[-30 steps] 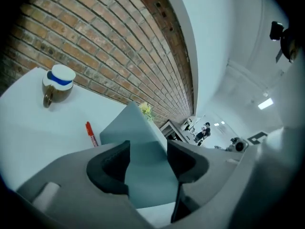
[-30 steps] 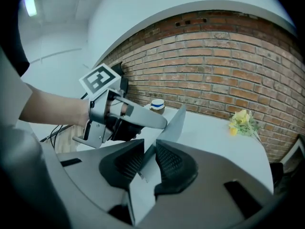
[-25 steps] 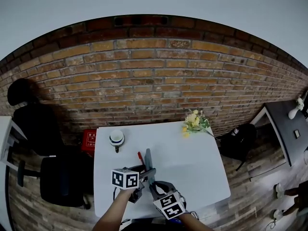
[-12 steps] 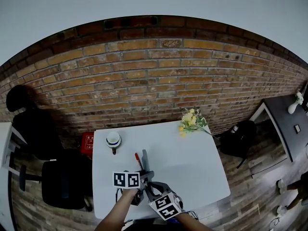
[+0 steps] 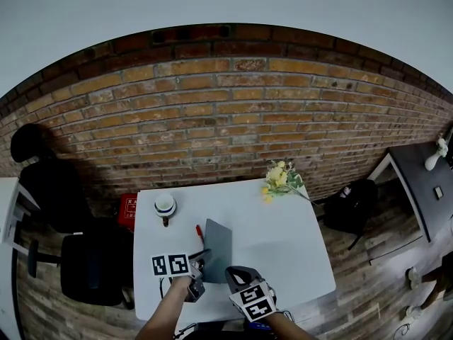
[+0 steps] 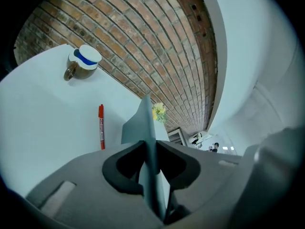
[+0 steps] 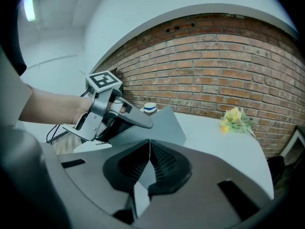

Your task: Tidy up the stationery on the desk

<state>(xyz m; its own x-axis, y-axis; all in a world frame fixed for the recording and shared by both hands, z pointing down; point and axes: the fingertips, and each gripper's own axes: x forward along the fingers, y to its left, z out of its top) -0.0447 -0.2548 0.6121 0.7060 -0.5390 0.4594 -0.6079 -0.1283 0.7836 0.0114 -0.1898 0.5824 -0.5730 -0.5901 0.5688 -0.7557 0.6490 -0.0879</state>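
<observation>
Grey thin flat sheet (image 5: 216, 241), edge-on earlier, now faces up, left hand-held gripper (image 6: 151, 151) and right hand-held gripper (image 7: 150, 154) freshly clenched on it for stowing.

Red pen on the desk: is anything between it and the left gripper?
Nothing lies on the desk between them. But the left gripper is not free: its jaws have just been closing on the grey sheet, which shows nearly edge-on just right of the red pen in the left gripper view.
</observation>
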